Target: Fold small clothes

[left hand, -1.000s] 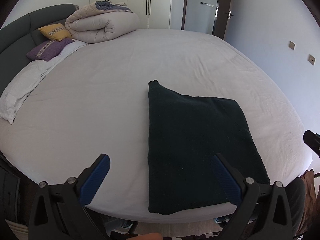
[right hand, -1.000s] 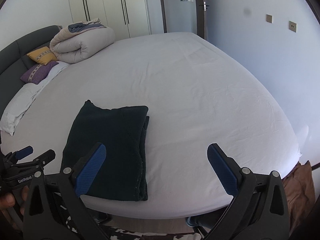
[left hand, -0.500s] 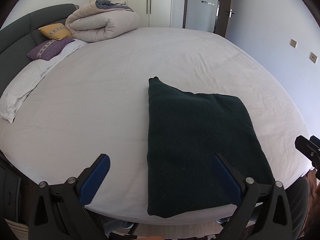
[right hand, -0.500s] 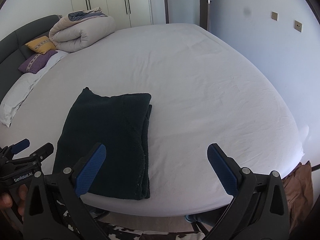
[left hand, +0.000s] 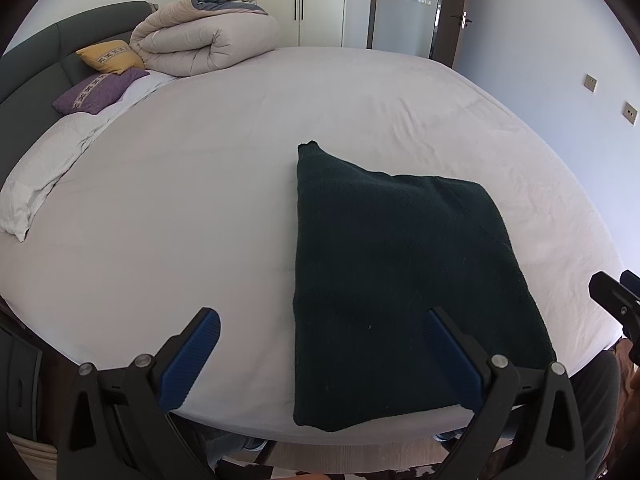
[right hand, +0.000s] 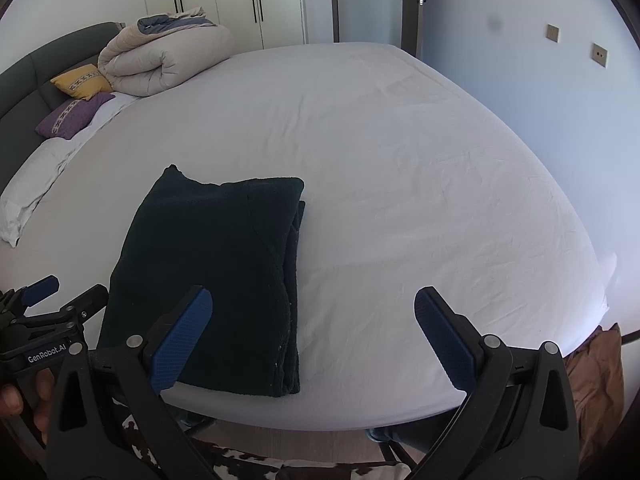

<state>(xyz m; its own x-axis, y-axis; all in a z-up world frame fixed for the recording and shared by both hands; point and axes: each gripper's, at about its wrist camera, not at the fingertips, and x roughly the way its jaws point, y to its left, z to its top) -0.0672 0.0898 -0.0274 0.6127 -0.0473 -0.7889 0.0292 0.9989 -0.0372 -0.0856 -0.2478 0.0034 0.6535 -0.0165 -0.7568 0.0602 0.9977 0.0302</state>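
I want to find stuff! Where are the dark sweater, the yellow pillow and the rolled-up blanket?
dark sweater (left hand: 400, 280), left wrist view, middle of top layer
yellow pillow (left hand: 110, 55), left wrist view, its face
rolled-up blanket (right hand: 168, 60), right wrist view, outer roll

Showing on the bed (left hand: 200, 200): 1 folded dark garment (left hand: 400, 280), 1 rolled duvet (left hand: 200, 46), 3 pillows — yellow (left hand: 110, 56), purple (left hand: 96, 90), white (left hand: 44, 176). 2 wall plates (left hand: 590, 83) showing. 2 tools, left tool (left hand: 320, 354) & right tool (right hand: 314, 338), both gaping.

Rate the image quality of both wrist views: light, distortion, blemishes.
Left wrist: even daylight, strong fisheye bowing of the bed, black corner vignette; dark sweater loses knit detail. Right wrist: same bowing, wall washed pale, a dark smudge on wall or lens, sweater's layered right edge still legible.
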